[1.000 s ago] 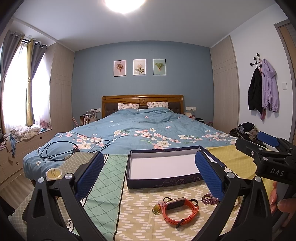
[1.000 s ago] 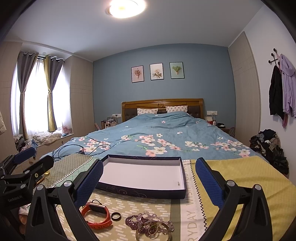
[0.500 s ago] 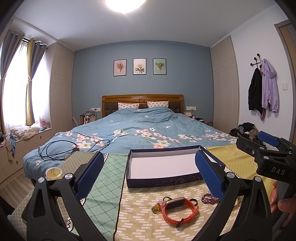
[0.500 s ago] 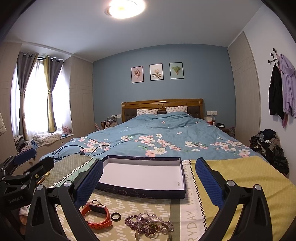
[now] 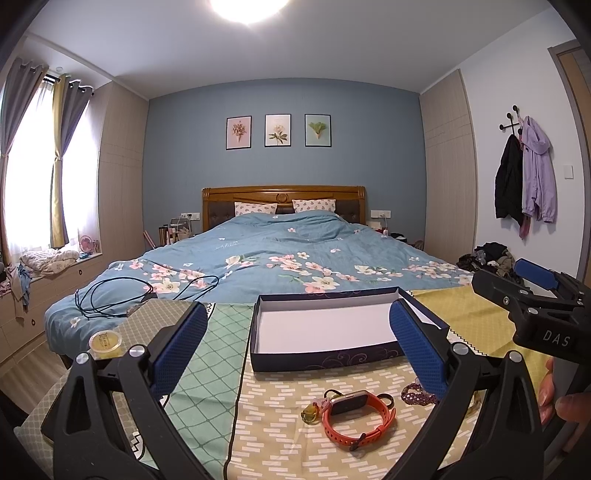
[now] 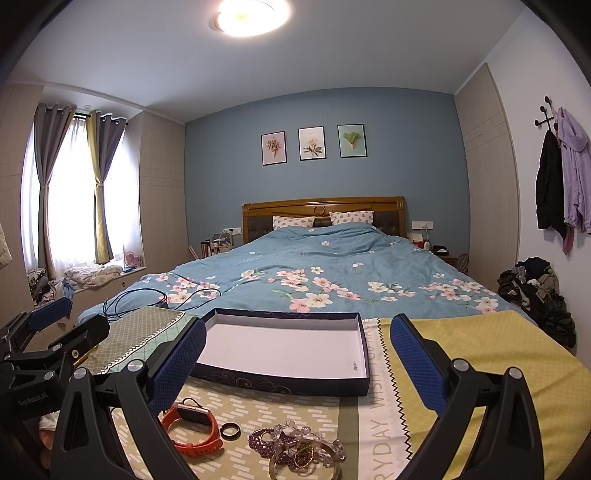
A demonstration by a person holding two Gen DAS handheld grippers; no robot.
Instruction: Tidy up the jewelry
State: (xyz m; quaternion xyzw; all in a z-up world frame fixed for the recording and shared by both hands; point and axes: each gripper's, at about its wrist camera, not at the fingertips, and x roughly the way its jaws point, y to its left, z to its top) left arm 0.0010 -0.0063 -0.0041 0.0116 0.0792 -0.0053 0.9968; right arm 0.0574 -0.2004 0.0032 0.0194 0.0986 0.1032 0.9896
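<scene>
Jewelry lay just in front of the empty box [image 6: 284, 350]: orange watch [image 6: 194, 430], black ring [image 6: 230, 430], beaded bracelets [image 6: 295, 443]; both grippers' jaws stood apart, holding nothing.

Bright ceiling lamp [image 5: 248, 9] glare, daylit window [image 6: 70, 199], sharp focus, fisheye bending, dark corners

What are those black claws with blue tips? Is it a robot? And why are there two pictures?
No robot: a person holds two grabbing tools, one in each hand. Each tool carries a camera looking out between its blue fingers, so you get two pictures. The left gripper and right gripper are both open and hold nothing. In front, on a patterned cloth, lie an orange watch, a dark ring, beaded bracelets and an open box, nearly empty.
</scene>
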